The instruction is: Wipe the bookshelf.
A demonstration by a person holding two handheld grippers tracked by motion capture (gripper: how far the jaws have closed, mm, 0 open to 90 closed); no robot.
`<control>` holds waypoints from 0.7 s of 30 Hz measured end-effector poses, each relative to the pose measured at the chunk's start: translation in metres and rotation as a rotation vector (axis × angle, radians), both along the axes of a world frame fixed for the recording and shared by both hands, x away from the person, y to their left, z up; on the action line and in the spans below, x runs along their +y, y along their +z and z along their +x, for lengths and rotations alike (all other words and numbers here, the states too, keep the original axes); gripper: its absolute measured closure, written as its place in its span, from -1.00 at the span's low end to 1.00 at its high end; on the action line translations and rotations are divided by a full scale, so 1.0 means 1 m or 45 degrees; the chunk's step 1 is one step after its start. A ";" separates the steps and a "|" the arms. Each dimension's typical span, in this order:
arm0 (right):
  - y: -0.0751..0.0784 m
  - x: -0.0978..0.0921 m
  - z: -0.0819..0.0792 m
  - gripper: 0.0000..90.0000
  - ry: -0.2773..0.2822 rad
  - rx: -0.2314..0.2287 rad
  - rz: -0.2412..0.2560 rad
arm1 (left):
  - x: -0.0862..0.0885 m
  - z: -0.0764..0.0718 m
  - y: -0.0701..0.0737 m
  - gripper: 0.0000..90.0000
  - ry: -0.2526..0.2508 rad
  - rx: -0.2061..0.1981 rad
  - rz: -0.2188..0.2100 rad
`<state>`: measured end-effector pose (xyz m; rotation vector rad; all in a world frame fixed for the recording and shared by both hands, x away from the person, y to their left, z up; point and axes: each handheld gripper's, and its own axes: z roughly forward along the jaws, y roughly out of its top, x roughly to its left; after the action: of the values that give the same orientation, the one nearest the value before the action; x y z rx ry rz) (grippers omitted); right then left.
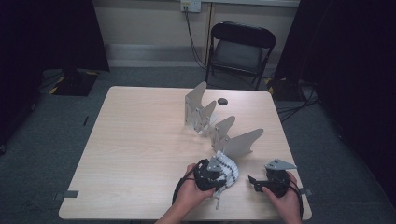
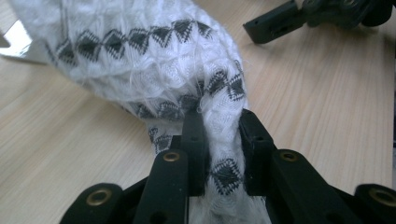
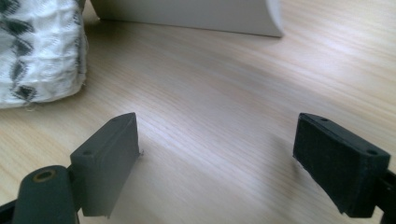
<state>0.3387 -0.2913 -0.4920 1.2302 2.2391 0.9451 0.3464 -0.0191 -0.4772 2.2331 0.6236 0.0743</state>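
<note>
A white woven cloth with black diamond patterns [image 1: 227, 169] lies bunched near the table's front edge, just in front of a grey metal rack with upright fin-shaped dividers [image 1: 219, 126]. My left gripper [image 1: 219, 179] is shut on the cloth [image 2: 154, 60], its jaws pinching a fold of fabric [image 2: 223, 140]. My right gripper [image 1: 253, 181] rests low over the table to the right of the cloth, open, with bare wood between its jaws [image 3: 217, 163]. The cloth's edge [image 3: 39, 51] shows at upper left in the right gripper view, the rack's nearest fin [image 3: 196, 14] behind it.
A small black round disc [image 1: 222, 101] lies on the table behind the rack. A black folding chair [image 1: 239, 49] stands beyond the table's far edge. Bare wooden tabletop [image 1: 140, 140] spreads to the left. Dark curtains and cables line the room's sides.
</note>
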 end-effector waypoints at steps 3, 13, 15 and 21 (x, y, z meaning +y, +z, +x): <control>0.006 -0.004 -0.006 -0.68 0.004 -0.022 0.021 | -0.009 -0.001 0.000 0.68 -0.040 -0.002 -0.007; 0.013 -0.005 -0.015 -0.66 0.010 -0.025 0.020 | -0.024 -0.004 -0.001 0.42 -0.054 -0.054 -0.049; 0.015 -0.005 -0.015 -0.66 0.014 -0.025 0.026 | -0.018 -0.003 0.002 0.35 -0.035 -0.048 -0.054; 0.028 0.001 -0.020 -0.64 0.047 -0.057 0.073 | 0.009 0.000 0.015 -0.01 0.028 -0.085 -0.093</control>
<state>0.3190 -0.2900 -0.4642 1.1845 2.2211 1.0471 0.3461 -0.0106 -0.4623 2.1449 0.6053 0.1351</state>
